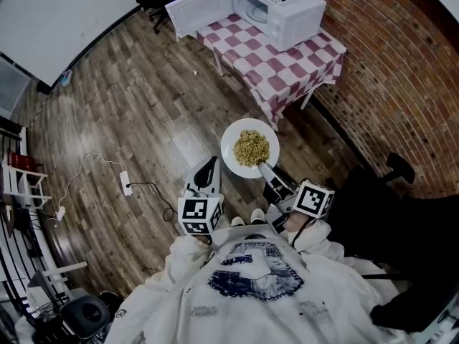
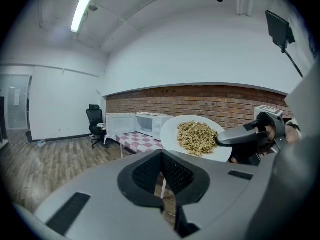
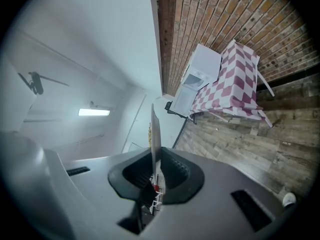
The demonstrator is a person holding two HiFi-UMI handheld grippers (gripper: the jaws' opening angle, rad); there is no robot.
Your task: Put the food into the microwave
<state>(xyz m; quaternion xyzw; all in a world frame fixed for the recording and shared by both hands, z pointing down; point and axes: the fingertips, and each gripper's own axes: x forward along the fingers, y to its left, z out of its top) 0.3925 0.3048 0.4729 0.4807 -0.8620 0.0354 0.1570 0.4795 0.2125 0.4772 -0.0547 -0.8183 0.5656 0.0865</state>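
Far left, on the wood floor (image 1: 107, 84): a white power strip (image 1: 126, 183) with its cable trailing off. Left gripper (image 1: 209, 167) hangs low in front of the person's white sweatshirt (image 1: 251, 285), tips pointing ahead; its own view shows the jaws pressed together with nothing between them. Just to its right, and apart from it, is the white plate (image 1: 231, 136), carrying a heap of yellowish food (image 1: 252, 147) piled near the middle. Right gripper (image 1: 265, 166) is clamped on the plate's near rim; in the right gripper view the plate (image 3: 154, 129) runs edge-on straight down between the two pads (a firm pinch, pads on both faces). The plate is in the air over the floor, level, well short of the table. Beyond and to the right: a table under a red-and-white checked cloth (image 1: 283, 59), white microwave (image 1: 283, 6) on top at its far end, its door (image 1: 195, 9) swung wide open to the left, cavity visible. Brick wall (image 1: 387, 63) curves along the right side behind the table.
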